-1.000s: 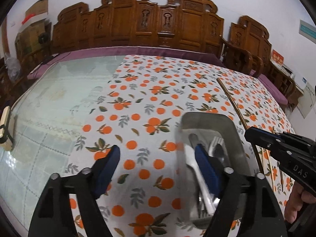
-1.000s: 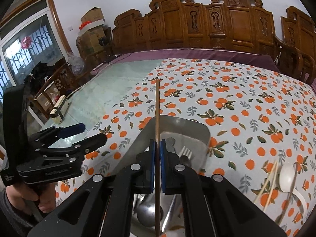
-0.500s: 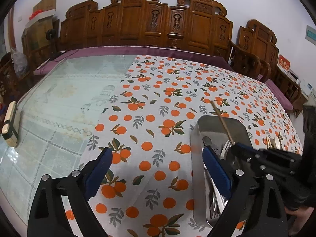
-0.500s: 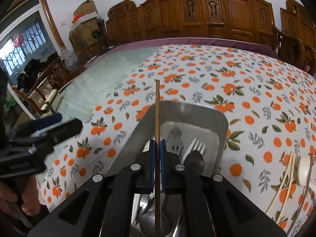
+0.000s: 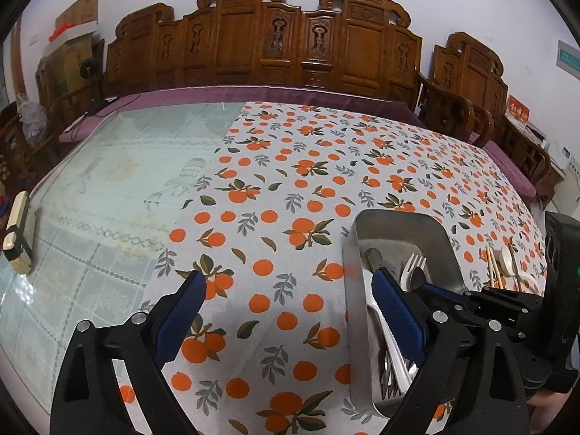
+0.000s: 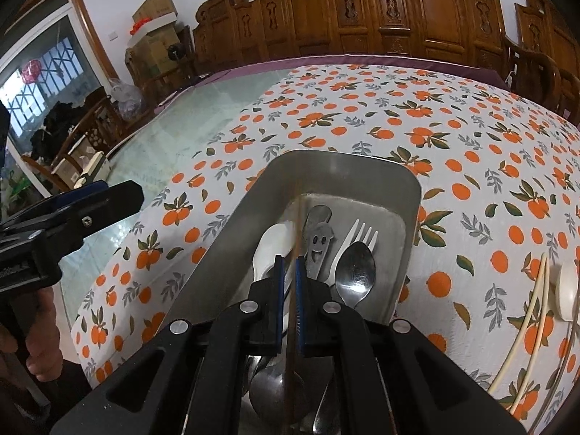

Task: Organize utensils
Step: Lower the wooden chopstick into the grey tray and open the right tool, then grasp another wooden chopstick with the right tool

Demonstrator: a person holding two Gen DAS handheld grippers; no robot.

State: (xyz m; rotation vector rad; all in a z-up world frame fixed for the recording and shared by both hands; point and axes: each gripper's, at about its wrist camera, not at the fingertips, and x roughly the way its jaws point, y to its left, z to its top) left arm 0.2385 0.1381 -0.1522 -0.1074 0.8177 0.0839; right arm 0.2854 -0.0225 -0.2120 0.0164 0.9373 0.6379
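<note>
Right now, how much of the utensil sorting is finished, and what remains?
Done: the metal tray already holds a white fork, a steel spoon, a white spoon and a smiley-face utensil. In hand: the right gripper is shut on a brown chopstick above the tray. The left gripper is open and holds nothing. Left: pale chopsticks and a white spoon-like piece lie on the cloth.

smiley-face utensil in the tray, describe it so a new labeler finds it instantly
On the orange-print tablecloth sits a rectangular stainless-steel tray of cutlery. Near its far end, between a white plastic spoon and a white plastic fork, lies a grey metal handle. It alone has a cut-out smiling face: two eyes and a curved mouth.
</note>
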